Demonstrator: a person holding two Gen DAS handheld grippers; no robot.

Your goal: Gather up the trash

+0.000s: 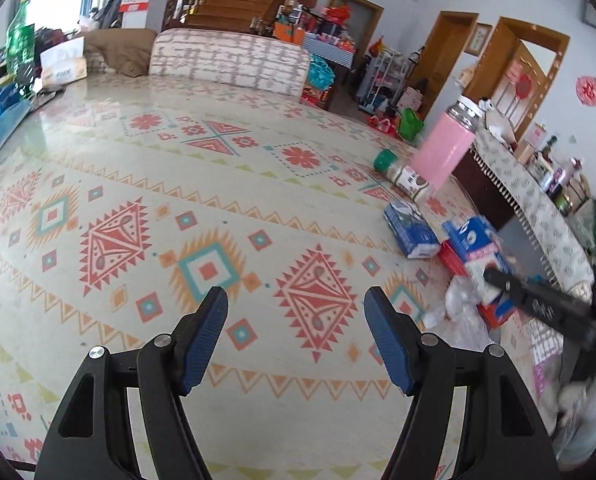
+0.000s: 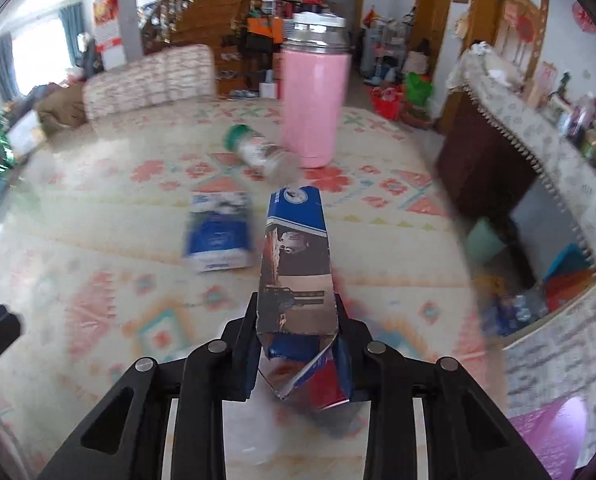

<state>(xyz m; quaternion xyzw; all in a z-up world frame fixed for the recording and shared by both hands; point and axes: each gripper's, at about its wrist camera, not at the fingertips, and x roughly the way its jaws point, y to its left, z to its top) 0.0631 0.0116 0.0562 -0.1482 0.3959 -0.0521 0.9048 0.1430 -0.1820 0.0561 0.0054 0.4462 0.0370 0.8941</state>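
Right claw [image 2: 296,344] clamped on a crushed blue carton [image 2: 296,264], lifted above the patterned surface [image 2: 98,240]. Left claw [image 1: 296,334] wide, empty. Uncollected: second carton [image 2: 218,232], tipped jar [image 2: 258,152] and crumpled plastic [image 1: 456,304] on the right. No bin visible; collection barely begun.
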